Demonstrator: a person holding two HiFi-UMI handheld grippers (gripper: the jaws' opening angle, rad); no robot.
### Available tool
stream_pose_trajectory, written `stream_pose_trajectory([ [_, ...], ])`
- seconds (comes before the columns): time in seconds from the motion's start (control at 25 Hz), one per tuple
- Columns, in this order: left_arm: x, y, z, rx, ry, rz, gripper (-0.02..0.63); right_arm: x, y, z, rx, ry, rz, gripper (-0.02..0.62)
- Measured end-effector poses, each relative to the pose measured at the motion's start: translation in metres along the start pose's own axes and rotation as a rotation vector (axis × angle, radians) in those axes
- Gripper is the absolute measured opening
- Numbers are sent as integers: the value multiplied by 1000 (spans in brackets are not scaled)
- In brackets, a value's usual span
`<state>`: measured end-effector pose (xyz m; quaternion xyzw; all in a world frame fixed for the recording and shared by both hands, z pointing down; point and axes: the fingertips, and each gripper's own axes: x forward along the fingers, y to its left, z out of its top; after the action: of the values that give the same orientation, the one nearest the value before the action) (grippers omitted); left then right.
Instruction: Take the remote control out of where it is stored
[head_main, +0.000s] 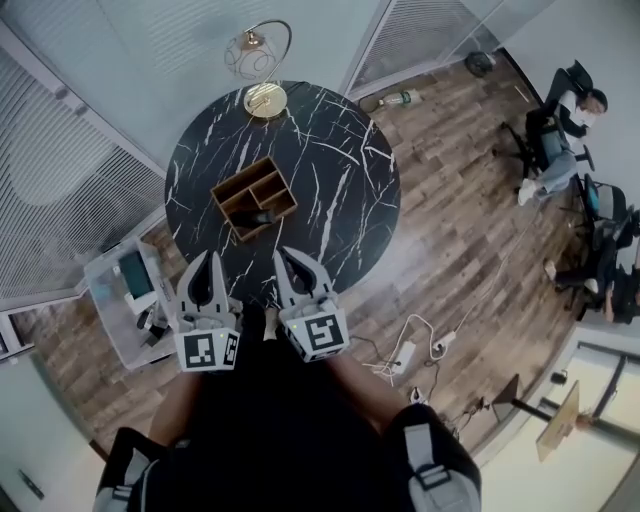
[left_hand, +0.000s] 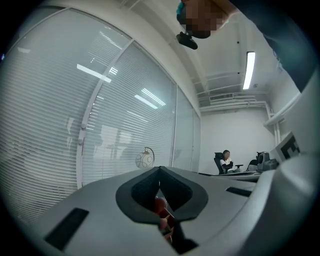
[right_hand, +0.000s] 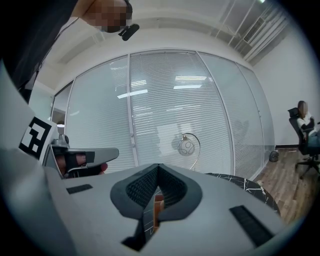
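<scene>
On the round black marble table (head_main: 340, 190) stands a wooden organizer (head_main: 240, 190) with several compartments. A dark remote control (head_main: 262, 216) lies in its near compartment. My left gripper (head_main: 207, 257) and right gripper (head_main: 284, 254) hover side by side over the table's near edge, a short way from the organizer and touching nothing. Both are shut and hold nothing. In the left gripper view the jaws (left_hand: 160, 171) meet at a point. The right gripper view shows the same, jaws (right_hand: 158, 168) together, with a sliver of the organizer's wood seen through the slit below them.
A globe lamp (head_main: 258, 58) stands at the table's far edge, against glass walls with blinds (right_hand: 200, 115). A grey side cabinet (head_main: 120, 290) sits left of me. A power strip with cables (head_main: 405, 352) lies on the wooden floor at right. People sit on chairs (head_main: 560, 130) far right.
</scene>
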<state>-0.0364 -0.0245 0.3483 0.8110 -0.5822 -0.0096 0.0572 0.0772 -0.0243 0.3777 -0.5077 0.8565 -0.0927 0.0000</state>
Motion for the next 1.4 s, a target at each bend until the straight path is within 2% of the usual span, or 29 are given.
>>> stream_pose_trajectory([
  [0.72, 35, 26, -28, -44, 37, 13, 8, 45, -20, -40, 30, 76, -46, 2],
  [0.88, 42, 30, -35, -24, 43, -2, 8, 55, -28, -51, 28, 88, -60, 2],
  [1.4, 63, 38, -73, -31, 81, -25, 8, 75, -45, -99, 36, 151, -78, 2],
])
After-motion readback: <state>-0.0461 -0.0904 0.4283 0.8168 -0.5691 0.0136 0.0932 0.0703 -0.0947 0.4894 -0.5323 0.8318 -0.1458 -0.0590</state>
